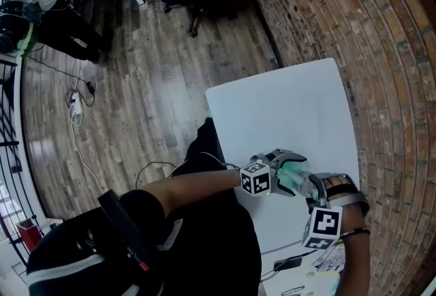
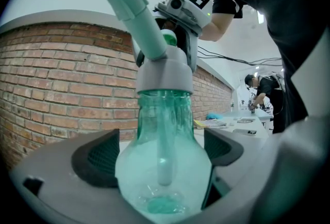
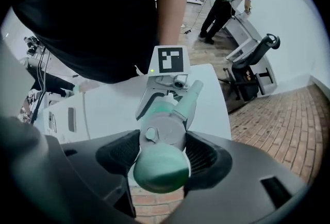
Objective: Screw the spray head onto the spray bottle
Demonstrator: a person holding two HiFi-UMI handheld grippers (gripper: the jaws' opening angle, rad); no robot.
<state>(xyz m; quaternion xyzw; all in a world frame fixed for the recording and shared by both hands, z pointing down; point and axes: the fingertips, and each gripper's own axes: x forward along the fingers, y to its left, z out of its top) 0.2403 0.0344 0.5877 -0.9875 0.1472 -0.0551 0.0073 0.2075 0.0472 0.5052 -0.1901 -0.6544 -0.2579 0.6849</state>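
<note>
Presently the translucent green plastic spray bottle (image 2: 165,114) is held clear above the near right part of the white counter (image 1: 286,104), lying between the two grippers. The left gripper (image 2: 165,158) has its jaws clamped on the bottle's rounded body. The right gripper (image 3: 161,153), opposite it, has its jaws closed on the grey spray head with mint-green nozzle (image 2: 164,70). The head's grey collar sits over the bottle neck, and the dip tube hangs inside. Whether the thread is fully taken up cannot be told.

Hazards, as judged: if the head sits out of line with the neck, further turning may cross-thread the collar. The smooth, curved bottle wall may rotate within the left jaws, so the turns are wasted. Excess squeeze may deform the thin body.
</note>
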